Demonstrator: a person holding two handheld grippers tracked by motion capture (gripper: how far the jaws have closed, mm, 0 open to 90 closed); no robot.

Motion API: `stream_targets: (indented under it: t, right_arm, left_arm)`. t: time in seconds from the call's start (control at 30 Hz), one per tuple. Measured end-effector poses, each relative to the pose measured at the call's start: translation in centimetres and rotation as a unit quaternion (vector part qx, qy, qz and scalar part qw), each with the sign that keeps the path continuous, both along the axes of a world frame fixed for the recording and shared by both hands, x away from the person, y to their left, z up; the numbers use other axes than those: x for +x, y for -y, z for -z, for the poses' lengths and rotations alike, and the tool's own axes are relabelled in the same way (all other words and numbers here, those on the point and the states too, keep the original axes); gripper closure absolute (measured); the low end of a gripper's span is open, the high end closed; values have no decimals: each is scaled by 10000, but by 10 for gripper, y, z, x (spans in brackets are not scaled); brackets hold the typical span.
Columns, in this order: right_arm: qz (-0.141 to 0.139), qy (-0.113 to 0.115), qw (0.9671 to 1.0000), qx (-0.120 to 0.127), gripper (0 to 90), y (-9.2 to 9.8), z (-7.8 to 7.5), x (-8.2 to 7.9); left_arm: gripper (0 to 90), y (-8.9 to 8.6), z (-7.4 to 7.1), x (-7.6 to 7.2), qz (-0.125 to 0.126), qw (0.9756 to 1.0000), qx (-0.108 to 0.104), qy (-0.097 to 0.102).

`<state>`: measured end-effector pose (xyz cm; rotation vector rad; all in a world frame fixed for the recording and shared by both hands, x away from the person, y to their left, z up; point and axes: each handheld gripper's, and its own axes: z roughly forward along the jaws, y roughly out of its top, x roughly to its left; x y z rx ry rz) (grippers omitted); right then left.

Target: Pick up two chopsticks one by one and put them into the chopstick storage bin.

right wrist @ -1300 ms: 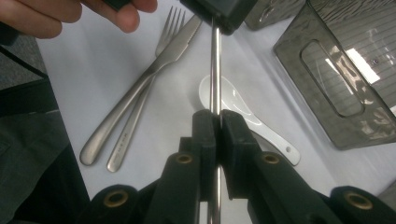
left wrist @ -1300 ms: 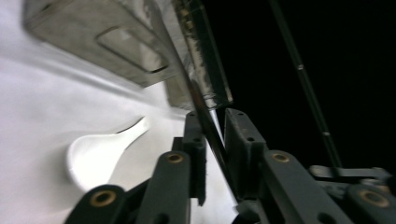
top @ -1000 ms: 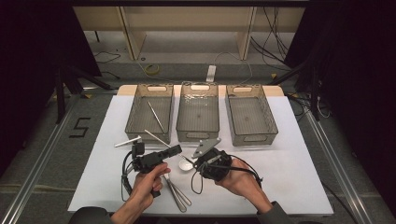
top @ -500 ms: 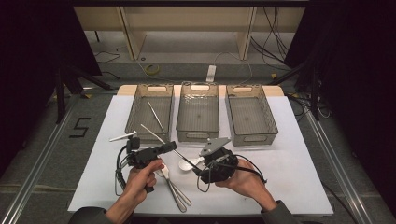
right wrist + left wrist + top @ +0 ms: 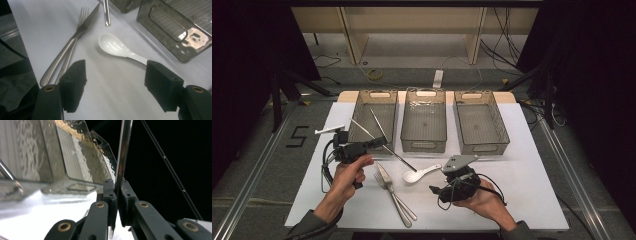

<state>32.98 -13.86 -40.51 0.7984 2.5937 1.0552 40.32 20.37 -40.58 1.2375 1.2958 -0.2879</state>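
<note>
Right hand-held gripper point(image 5: 115, 82) just opened, releasing spoon point(image 5: 117, 48).

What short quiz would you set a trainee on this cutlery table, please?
1. True or false: the left claw is shut on a metal chopstick.
2. Which item lies just ahead of the right claw? A fork; B white spoon; C knife.
3. How many trays stand at the far side of the table?
Key: 1 true. 2 B; the right claw's jaws have just been opening and stand apart, pressing on nothing. 3 three.
</note>
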Motion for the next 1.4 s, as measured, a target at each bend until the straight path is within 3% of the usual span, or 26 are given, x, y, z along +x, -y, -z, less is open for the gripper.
stream_targets:
  t: [0.2, 0.43, 0.5, 0.6, 0.7, 0.83, 0.97, 1.07, 1.2, 1.3, 1.4]
  right_arm:
    - [151, 143, 9991, 361, 332, 12, 3, -5]
    - [224, 124, 9990, 354, 315, 15, 9, -7]
    - [231, 121, 9991, 338, 311, 16, 10, -7]
    - [273, 141, 9987, 401, 305, 17, 9, -8]
    - [288, 155, 9986, 427, 287, 19, 9, -9]
    - [287, 163, 9982, 495, 278, 21, 9, -10]
    - [304, 111, 9984, 460, 265, 22, 10, -10]
    - [326, 86, 9984, 447, 258, 23, 12, -9]
    - [343, 109, 9982, 481, 246, 24, 11, -10]
    - [372, 143, 9977, 548, 243, 25, 11, -10]
    - [373, 135, 9976, 568, 241, 26, 10, -11]
  left_arm:
    - [848, -10, -17, 17, -86, 9995, 282, 90]
    - [848, -22, -35, 39, -190, 9970, 734, 141]
    - [848, -25, -41, 45, -255, 9950, 949, 188]
    - [847, -31, -48, 53, -338, 9935, 1076, 184]
    - [847, -34, -53, 61, -433, 9890, 1398, 220]
    - [847, -37, -55, 74, -589, 9846, 1641, 159]
    - [847, -38, -55, 83, -683, 9835, 1675, 86]
    - [847, -34, -55, 90, -694, 9797, 1878, 55]
    - [847, -32, -52, 97, -698, 9774, 1994, -36]
    - [846, -28, -48, 102, -683, 9726, 2219, -105]
    - [844, -26, -43, 104, -634, 9723, 2247, -145]
